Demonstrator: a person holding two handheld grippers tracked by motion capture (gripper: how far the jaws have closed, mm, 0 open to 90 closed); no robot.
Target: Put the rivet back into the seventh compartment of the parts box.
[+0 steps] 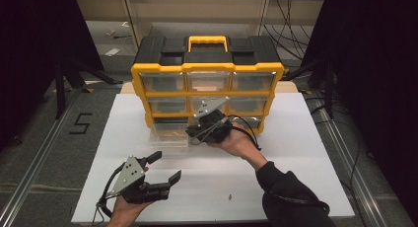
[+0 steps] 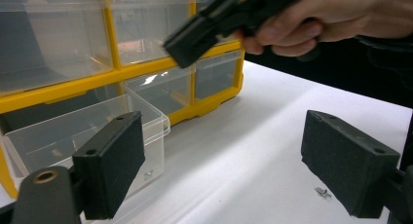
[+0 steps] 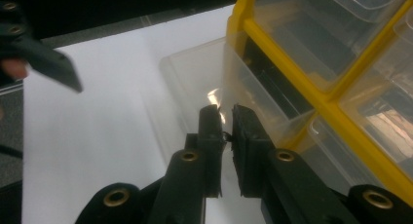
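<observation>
A yellow and black organizer [image 1: 207,69] with clear drawers stands at the back of the white table [image 1: 296,158]. Its bottom-left drawer [image 1: 169,135] [image 2: 146,112] [image 3: 195,73] is pulled out. My right gripper [image 1: 191,133] [image 3: 226,118] hovers at that drawer's rim, its jaws nearly together with a tiny dark screw-like piece [image 3: 225,135] pinched between them. My left gripper [image 1: 166,166] [image 2: 229,160] rests low at the front left, jaws wide apart and empty. A small screw [image 1: 229,196] [image 2: 321,191] lies on the table near the front. Another small screw [image 2: 147,174] lies inside the drawer.
The other drawers [image 1: 209,81] are pushed in. Black stands [image 1: 64,79] and cables [image 1: 296,34] flank the table. A metal rail [image 1: 345,148] runs along the right edge. Bare white table stretches between the grippers.
</observation>
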